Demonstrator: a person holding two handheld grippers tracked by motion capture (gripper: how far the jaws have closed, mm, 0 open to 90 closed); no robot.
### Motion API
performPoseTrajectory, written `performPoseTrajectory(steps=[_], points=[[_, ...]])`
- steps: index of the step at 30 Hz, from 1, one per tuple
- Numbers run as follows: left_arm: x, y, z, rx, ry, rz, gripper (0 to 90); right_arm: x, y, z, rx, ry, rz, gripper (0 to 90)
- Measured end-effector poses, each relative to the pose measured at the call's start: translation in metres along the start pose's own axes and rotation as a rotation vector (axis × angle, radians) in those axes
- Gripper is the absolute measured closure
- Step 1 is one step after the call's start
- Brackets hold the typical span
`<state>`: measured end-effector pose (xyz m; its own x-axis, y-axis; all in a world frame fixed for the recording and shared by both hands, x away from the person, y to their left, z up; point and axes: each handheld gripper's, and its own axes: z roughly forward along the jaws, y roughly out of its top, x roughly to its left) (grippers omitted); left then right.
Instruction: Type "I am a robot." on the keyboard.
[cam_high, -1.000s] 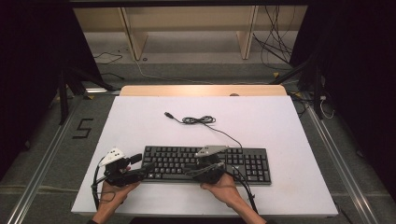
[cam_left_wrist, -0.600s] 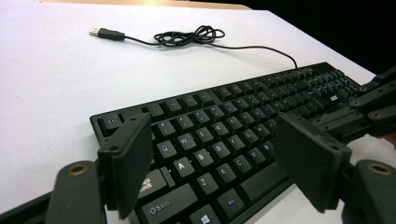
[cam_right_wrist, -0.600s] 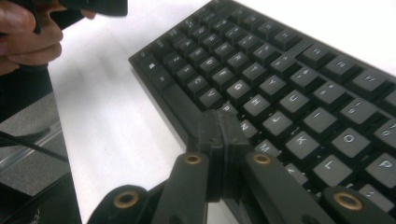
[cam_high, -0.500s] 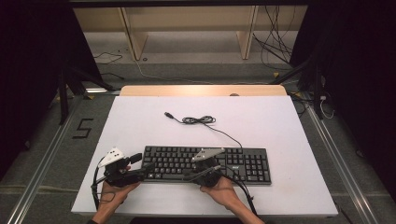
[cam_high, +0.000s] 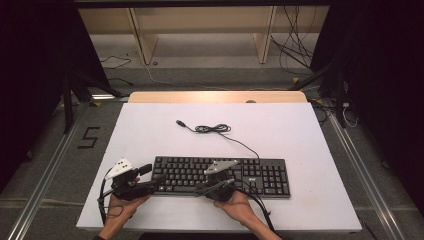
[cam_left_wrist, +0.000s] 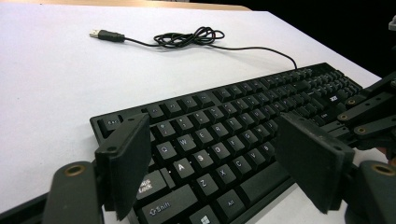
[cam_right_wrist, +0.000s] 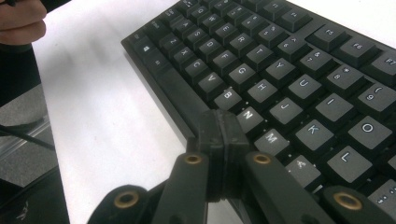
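A black keyboard (cam_high: 250, 172) lies near the table's front edge, and its cable runs back to a loose coil (cam_high: 212, 129) and a USB plug (cam_high: 180, 122). My left gripper (cam_high: 160, 179) is at the keyboard's left end. In the left gripper view it is open (cam_left_wrist: 212, 126), with its jaws wide apart above the letter keys (cam_left_wrist: 219, 144). My right gripper (cam_high: 197, 189) is at the keyboard's front middle. It is shut (cam_right_wrist: 219, 121) with nothing between the jaws, and its tip is at the space bar (cam_right_wrist: 180, 95) just below the B and N keys.
The white table (cam_high: 310, 135) has free room behind and to the right of the keyboard. A wooden strip (cam_high: 215, 96) borders its far edge. The person's left hand (cam_right_wrist: 21, 21) shows at the upper left of the right gripper view. The right gripper's linkage (cam_left_wrist: 369, 112) is at the right edge of the left gripper view.
My right gripper has shifted slightly left and toward the person along the keyboard's front edge. The left gripper and the keyboard have stayed put.
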<state>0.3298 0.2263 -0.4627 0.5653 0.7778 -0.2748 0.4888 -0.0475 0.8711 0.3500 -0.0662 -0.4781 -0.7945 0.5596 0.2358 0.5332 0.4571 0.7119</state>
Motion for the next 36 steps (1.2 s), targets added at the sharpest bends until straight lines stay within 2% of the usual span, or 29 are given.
performPoseTrajectory(steps=[16,20,30,36], points=[[0.0,0.0,0.001,0.008,-0.001,0.003,26.0,0.003,-0.002,0.006,0.024,-0.031,-0.025,90.0],[-0.001,0.0,0.001,0.01,-0.001,0.005,26.0,0.002,-0.002,0.006,0.025,-0.025,-0.014,90.0],[0.0,0.0,0.002,0.016,0.0,0.0,26.0,0.0,0.001,-0.002,-0.027,-0.006,0.02,87.9],[0.001,0.001,0.003,0.023,-0.002,-0.012,26.0,-0.002,0.002,-0.006,-0.046,0.002,0.025,80.0]])
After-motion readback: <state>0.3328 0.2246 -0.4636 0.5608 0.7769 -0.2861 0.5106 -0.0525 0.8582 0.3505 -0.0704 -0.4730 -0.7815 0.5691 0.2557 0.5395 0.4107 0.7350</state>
